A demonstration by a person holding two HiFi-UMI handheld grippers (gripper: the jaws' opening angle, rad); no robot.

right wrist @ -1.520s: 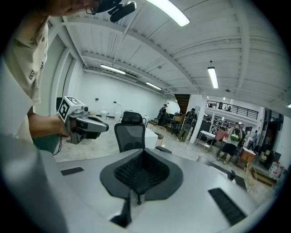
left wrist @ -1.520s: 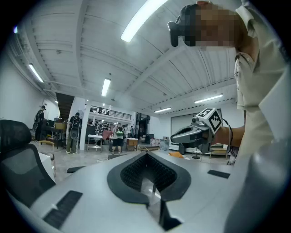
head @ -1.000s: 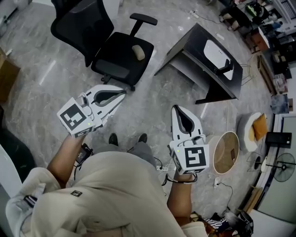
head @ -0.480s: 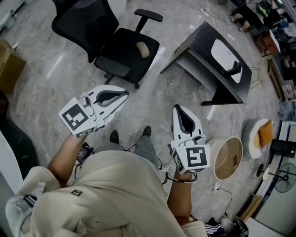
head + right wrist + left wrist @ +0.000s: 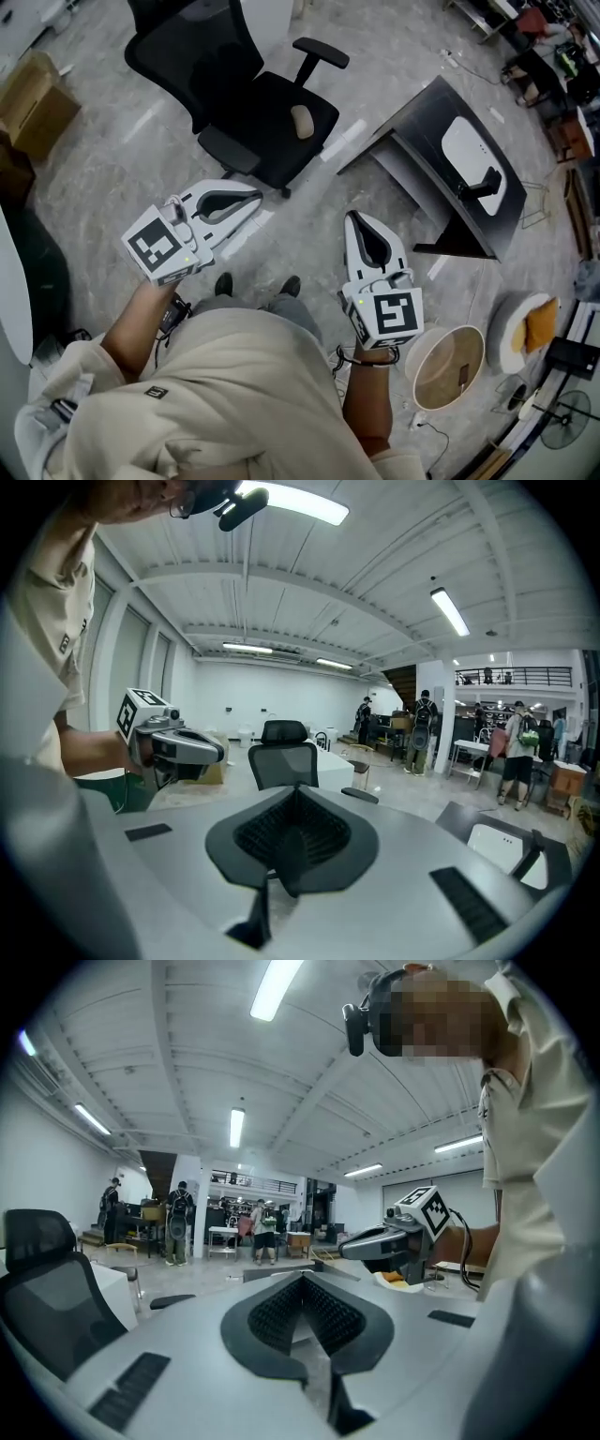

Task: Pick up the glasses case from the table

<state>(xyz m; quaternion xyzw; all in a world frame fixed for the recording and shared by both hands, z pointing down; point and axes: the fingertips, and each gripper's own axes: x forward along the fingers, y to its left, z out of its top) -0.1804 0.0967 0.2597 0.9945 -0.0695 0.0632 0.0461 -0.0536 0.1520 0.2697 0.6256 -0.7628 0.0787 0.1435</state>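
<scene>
Both tools are clamped shut on nothing. The left gripper point(image 5: 255, 199) points toward a black office chair point(image 5: 267, 108) with a beige pad point(image 5: 302, 120) on its seat, and the right gripper point(image 5: 359, 221) points over bare floor. The white oblong that looks like the glasses case point(image 5: 473, 153) lies on the dark table point(image 5: 417, 131), well off to the right, with a black object point(image 5: 487, 180) just beside it. A round tub point(image 5: 436, 361) stands by the person's right arm, and cardboard boxes point(image 5: 42, 89) sit far left.
</scene>
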